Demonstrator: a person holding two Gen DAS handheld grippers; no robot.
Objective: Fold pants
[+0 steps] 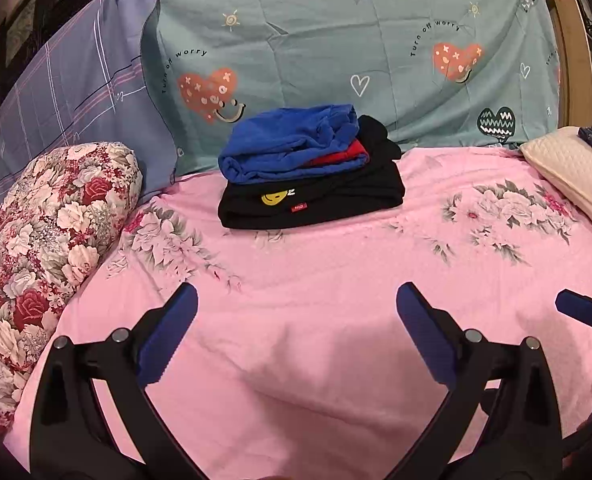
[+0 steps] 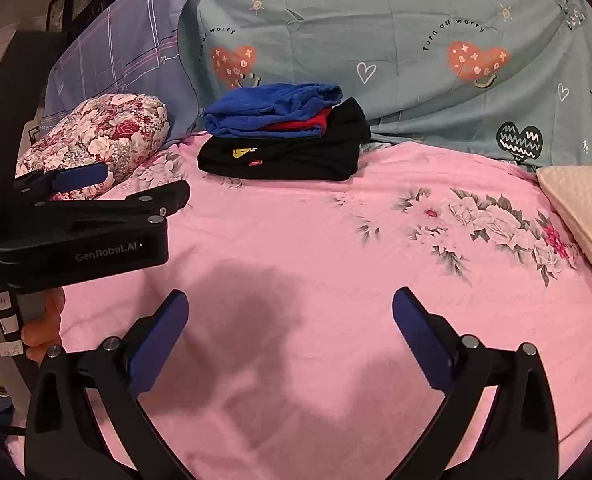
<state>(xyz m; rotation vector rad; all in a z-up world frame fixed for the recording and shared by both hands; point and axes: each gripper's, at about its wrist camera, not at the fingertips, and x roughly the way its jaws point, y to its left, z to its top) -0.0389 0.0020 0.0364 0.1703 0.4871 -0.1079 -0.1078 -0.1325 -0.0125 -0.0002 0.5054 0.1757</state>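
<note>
From the left wrist camera, the left tongs (image 1: 297, 300) hang released over the pink floral sheet (image 1: 316, 300) of the bed, blue pads spread wide with nothing between them. A stack of folded clothes (image 1: 310, 168) sits toward twelve o'clock: blue pants (image 1: 287, 144) on top, a red piece (image 1: 344, 156) beneath, black garments (image 1: 316, 200) at the bottom, one with a yellow smiley. A floral bolster (image 1: 51, 240) lies at nine o'clock, a cream pillow (image 1: 572, 172) at two o'clock, and a teal heart-print cover (image 1: 356, 52) rises behind. One pad of the right tongs (image 1: 580, 310) pokes in at three o'clock.

From the right wrist camera, the right tongs (image 2: 289, 304) are likewise released and empty above the sheet (image 2: 336, 240). The stack (image 2: 281, 136) sits at eleven o'clock, blue pants (image 2: 271, 108) uppermost. The left tongs (image 2: 107, 184) enter at nine o'clock, seen side-on, held by a hand (image 2: 39, 332). The bolster (image 2: 99, 136) lies beyond them.
</note>
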